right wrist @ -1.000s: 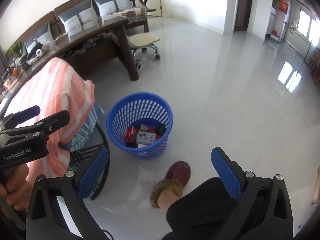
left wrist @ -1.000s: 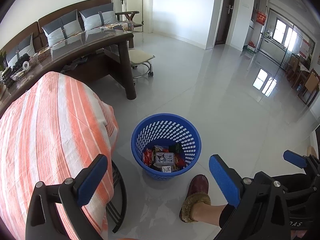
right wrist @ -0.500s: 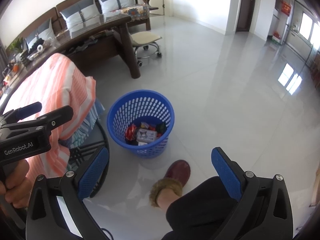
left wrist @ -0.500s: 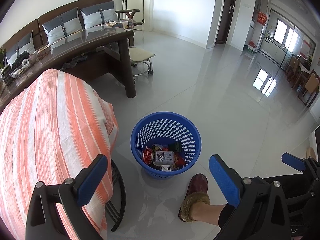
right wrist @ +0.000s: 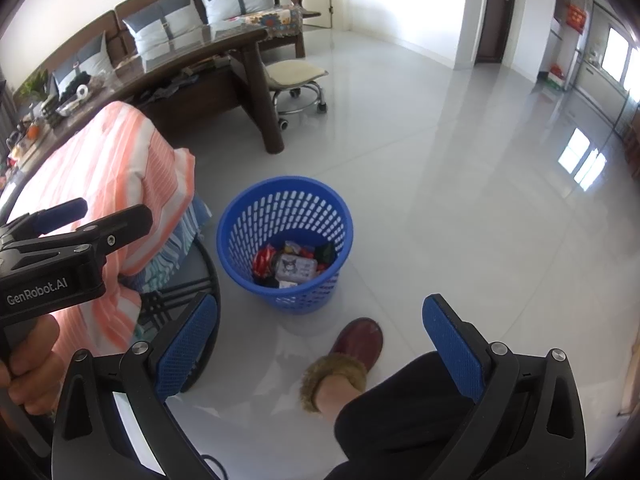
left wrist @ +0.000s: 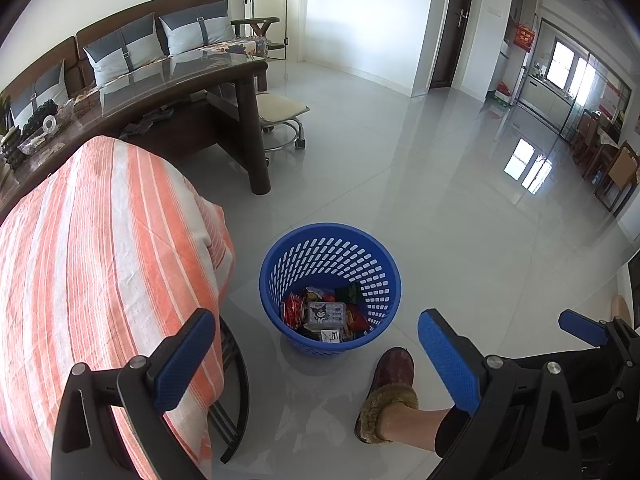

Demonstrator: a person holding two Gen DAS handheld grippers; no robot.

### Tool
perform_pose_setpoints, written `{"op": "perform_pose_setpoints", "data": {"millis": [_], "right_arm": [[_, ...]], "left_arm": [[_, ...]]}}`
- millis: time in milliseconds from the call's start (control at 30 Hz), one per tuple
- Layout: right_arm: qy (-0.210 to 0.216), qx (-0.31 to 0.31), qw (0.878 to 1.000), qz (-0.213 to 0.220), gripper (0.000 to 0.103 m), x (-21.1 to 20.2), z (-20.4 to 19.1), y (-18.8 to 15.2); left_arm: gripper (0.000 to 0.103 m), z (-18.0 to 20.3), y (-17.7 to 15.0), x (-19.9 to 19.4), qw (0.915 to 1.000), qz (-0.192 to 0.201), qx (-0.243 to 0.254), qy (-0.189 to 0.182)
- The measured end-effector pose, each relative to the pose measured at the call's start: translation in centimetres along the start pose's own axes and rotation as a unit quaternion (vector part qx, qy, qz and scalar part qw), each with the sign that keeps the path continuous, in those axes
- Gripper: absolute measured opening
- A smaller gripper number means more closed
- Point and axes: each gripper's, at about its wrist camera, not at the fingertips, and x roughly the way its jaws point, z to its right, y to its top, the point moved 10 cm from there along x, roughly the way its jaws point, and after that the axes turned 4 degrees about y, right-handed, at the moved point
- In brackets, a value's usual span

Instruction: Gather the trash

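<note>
Beside the basket [left wrist: 330,264], a slipper [left wrist: 390,384] rests.

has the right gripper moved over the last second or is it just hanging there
Yes, slightly. In the right wrist view the blue basket and the table leg have slid up the frame, so the open right gripper has tilted or drawn downward.

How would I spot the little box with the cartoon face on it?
Find the round blue basket on the tiled floor beside the orange-striped cloth. At its bottom, among red and green wrappers, lies a pale grey box, the only one with a dark cartoon face.
</note>
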Motion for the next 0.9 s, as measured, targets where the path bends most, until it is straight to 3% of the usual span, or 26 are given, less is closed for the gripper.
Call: {"op": "perform_pose_setpoints", "data": {"millis": [900], "right_arm": [[-0.003,-0.001,1.000,-0.008,0.103,0.54,0.03,-0.60]], "left_arm": [[0.103,-0.62,0.18,-0.18,0.9999,0.005,-0.008,0.008]]}}
